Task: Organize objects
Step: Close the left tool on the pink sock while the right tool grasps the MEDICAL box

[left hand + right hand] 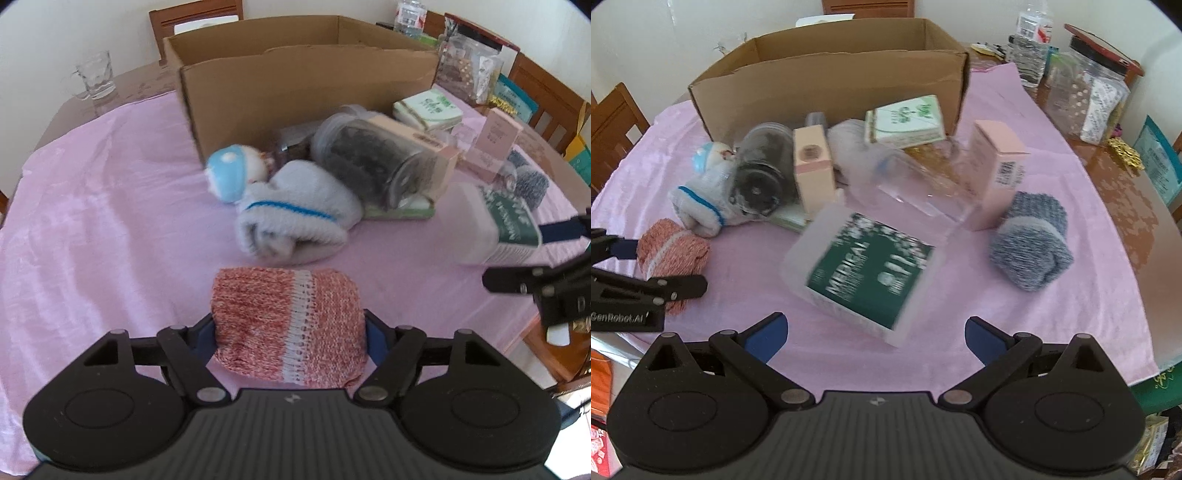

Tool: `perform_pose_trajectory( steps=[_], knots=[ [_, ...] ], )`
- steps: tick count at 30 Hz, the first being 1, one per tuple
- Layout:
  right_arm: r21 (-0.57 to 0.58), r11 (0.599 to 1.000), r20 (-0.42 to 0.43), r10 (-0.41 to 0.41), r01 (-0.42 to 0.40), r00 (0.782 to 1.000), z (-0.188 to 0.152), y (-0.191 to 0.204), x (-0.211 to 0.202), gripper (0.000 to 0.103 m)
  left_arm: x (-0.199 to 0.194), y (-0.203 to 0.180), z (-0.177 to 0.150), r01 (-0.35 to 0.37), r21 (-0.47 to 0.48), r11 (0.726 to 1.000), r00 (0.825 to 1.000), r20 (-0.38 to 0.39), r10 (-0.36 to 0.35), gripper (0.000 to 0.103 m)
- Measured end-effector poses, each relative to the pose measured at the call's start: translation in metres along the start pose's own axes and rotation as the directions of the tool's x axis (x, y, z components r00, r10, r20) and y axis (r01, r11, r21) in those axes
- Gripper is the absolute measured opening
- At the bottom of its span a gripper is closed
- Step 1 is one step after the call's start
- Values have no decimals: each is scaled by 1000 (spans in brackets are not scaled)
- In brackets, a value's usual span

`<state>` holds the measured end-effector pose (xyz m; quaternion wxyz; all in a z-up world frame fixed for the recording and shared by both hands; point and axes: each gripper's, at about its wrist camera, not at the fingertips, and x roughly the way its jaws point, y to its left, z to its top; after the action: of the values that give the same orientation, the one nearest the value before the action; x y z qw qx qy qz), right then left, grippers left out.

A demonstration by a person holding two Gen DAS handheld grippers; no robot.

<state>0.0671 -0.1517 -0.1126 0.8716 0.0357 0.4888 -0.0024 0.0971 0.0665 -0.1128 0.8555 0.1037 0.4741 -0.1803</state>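
My left gripper (290, 332) is shut on a red-and-white knitted roll (288, 325), low over the pink cloth (92, 221); the roll also shows in the right wrist view (670, 254). My right gripper (875, 336) is open and empty, just in front of a green-and-white medical box (864, 269), which also shows in the left wrist view (502, 225). Behind lie a white-and-blue sock roll (295, 214), a small doll (236, 173), a dark-filled jar (373, 162) on its side, pink boxes (997, 173) and a blue-grey knitted roll (1030, 240). An open cardboard box (295, 81) stands at the back.
A glass mug (96, 74) stands at the back left. Jars (1097, 88) and a water bottle (1032, 48) stand on the bare wooden table at the back right. A clear plastic container (923, 184) lies among the pile. Wooden chairs surround the table.
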Motion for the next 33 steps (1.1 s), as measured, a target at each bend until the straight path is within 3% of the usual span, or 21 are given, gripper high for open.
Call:
perform_pose_trajectory(
  steps=[10, 25, 33],
  knots=[
    [45, 998, -23, -39, 40, 999, 19, 19, 20, 103, -5, 45, -4, -49, -17, 999, 999, -10, 49, 76],
    [174, 973, -80, -138, 150, 987, 40, 17, 38, 102, 7, 53, 8, 0, 29, 1000, 1000, -25, 1, 81],
    [187, 962, -109, -180, 198, 978, 44, 13, 36, 91, 6, 55, 10, 37, 44, 998, 999, -25, -36, 75]
  ],
)
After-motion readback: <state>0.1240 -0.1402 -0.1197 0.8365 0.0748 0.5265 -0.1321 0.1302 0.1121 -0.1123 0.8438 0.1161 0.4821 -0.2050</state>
